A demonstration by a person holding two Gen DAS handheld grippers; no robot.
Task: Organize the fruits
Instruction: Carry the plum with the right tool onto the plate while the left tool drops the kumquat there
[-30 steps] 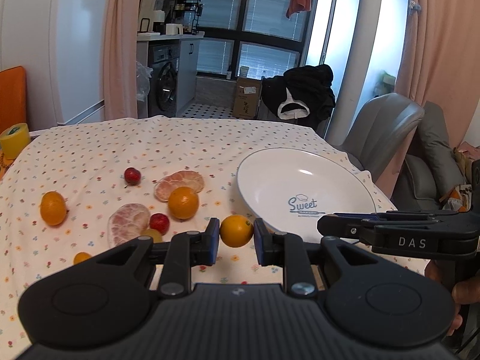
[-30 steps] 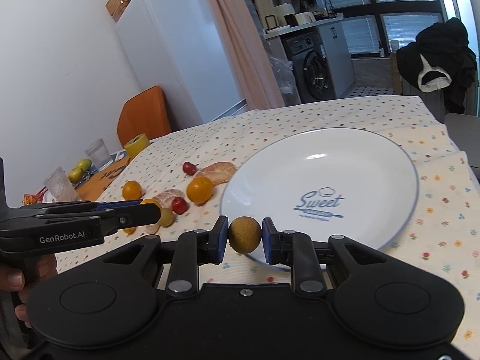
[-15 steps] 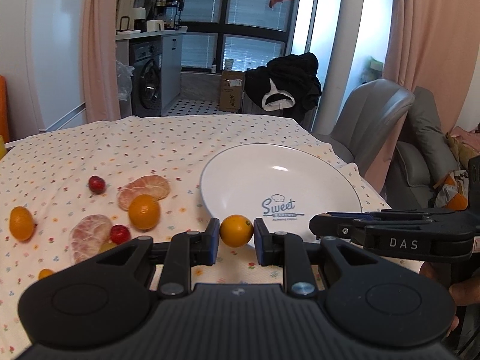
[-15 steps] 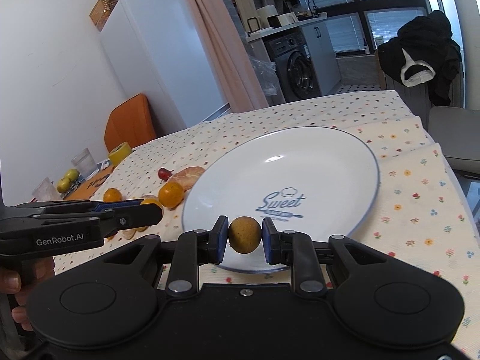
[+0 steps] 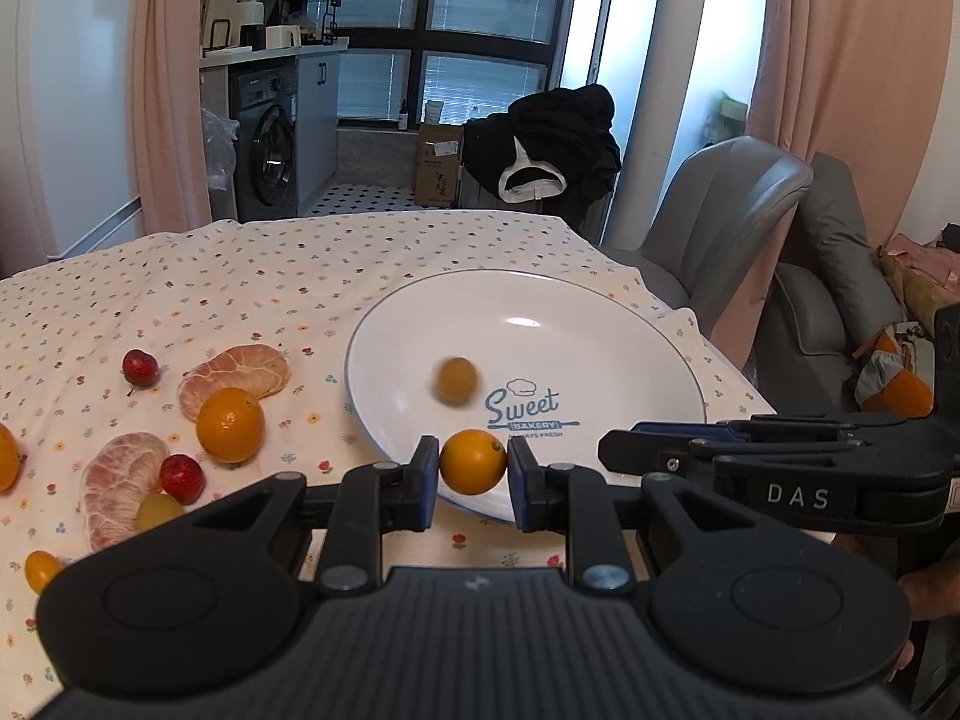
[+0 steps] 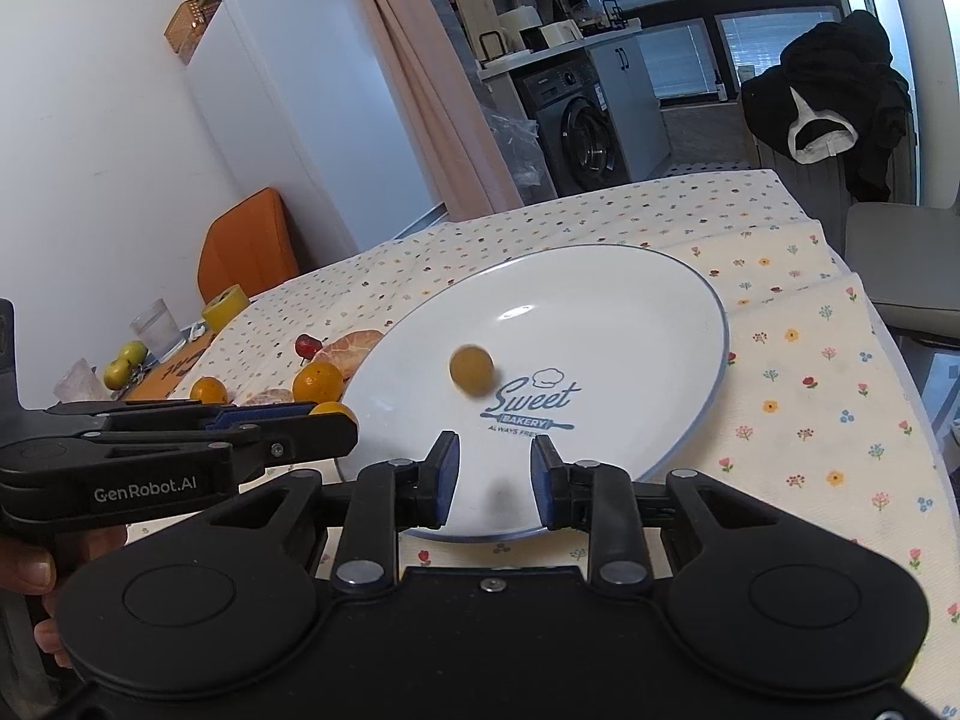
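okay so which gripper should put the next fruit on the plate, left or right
Left. The left gripper already holds a small orange over the near rim of the white plate. The right gripper is open and empty; its brownish fruit is blurred on the plate.

Most of the plate [image 6: 630, 312] lies bare before my claws, one brown fruit [image 6: 471, 367] blurred near its middle. Loose fruit [image 5: 230, 423] crowds the surface [image 5: 240, 276] left of the plate; its far side stays clear.
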